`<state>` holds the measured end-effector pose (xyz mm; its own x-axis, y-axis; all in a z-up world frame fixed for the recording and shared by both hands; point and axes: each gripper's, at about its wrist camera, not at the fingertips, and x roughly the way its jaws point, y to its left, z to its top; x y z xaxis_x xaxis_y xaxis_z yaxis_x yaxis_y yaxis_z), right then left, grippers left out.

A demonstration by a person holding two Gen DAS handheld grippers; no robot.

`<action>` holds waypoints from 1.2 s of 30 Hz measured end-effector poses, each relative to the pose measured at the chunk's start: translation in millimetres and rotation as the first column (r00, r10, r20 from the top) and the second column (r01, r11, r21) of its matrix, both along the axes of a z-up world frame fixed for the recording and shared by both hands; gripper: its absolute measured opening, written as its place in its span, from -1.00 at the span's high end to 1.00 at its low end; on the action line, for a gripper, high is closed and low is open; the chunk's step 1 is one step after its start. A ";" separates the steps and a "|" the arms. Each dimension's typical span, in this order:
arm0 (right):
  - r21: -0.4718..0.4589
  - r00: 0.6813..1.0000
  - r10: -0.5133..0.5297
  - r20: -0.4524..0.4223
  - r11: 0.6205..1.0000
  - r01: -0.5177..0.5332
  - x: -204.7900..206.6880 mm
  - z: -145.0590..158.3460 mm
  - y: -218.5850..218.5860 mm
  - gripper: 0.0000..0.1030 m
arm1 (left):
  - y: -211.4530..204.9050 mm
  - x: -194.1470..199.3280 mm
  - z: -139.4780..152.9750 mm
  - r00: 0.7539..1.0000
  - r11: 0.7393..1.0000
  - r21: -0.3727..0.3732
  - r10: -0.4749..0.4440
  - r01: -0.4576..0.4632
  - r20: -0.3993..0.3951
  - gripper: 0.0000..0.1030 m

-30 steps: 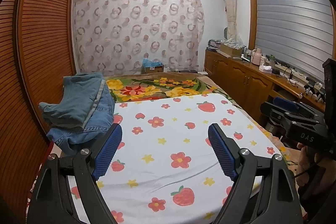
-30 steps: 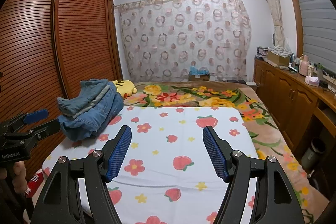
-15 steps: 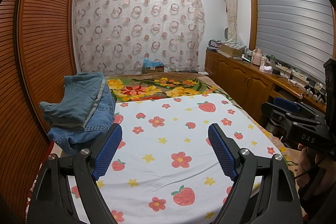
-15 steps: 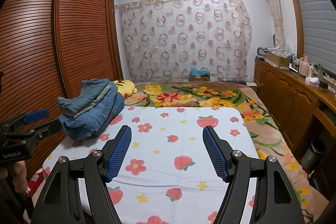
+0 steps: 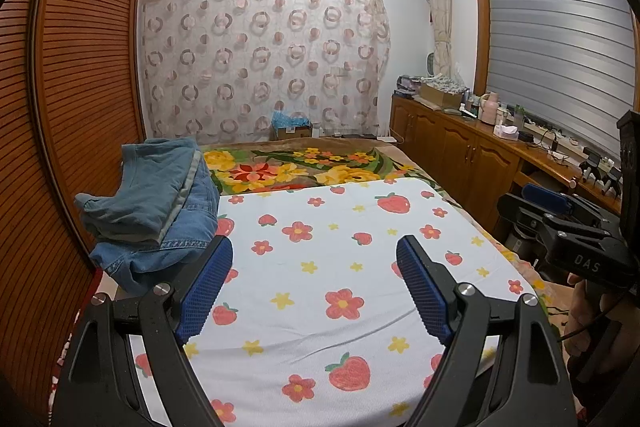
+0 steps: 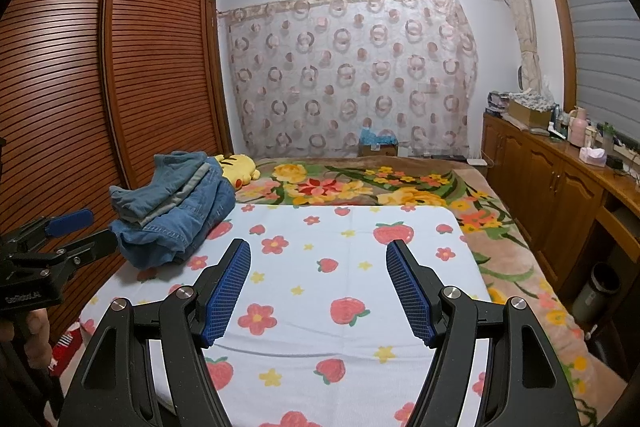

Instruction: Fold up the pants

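Both the left gripper [image 5: 314, 285] and the right gripper [image 6: 318, 285] hover with fingers spread, empty, above the strawberry sheet [image 5: 360, 311]. The pants [image 5: 160, 215] sit heaped at the sheet's far left corner. Grabbing that bundle blind could catch several layers and drag it off the bed's left edge.

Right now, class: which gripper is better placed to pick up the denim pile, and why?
Left. The left gripper hangs open with the denim pile just beyond its left finger. The right gripper, also open, sits farther across the strawberry sheet.
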<state>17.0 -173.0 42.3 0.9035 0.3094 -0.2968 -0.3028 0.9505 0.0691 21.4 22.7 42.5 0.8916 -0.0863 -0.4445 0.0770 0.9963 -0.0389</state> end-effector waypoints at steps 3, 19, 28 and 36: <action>0.000 1.000 0.001 0.000 1.000 -0.001 -2.1 -1.4 0.0 -0.41 | -0.3 -0.2 0.5 1.000 1.000 0.001 0.000 0.000 0.000 -0.64; -0.003 1.000 0.006 0.007 1.000 -0.006 -6.1 -0.6 0.8 -0.41 | -0.5 -0.5 0.1 1.000 1.000 0.001 -0.001 0.001 0.003 -0.64; -0.004 1.000 0.008 0.010 1.000 -0.008 -6.8 -0.9 1.1 -0.41 | -0.9 0.0 -0.6 1.000 1.000 0.000 -0.001 0.001 0.002 -0.64; -0.005 1.000 0.008 0.012 1.000 -0.008 -6.9 -0.9 1.3 -0.41 | -0.6 -0.1 -1.5 1.000 1.000 -0.001 -0.001 0.001 0.003 -0.64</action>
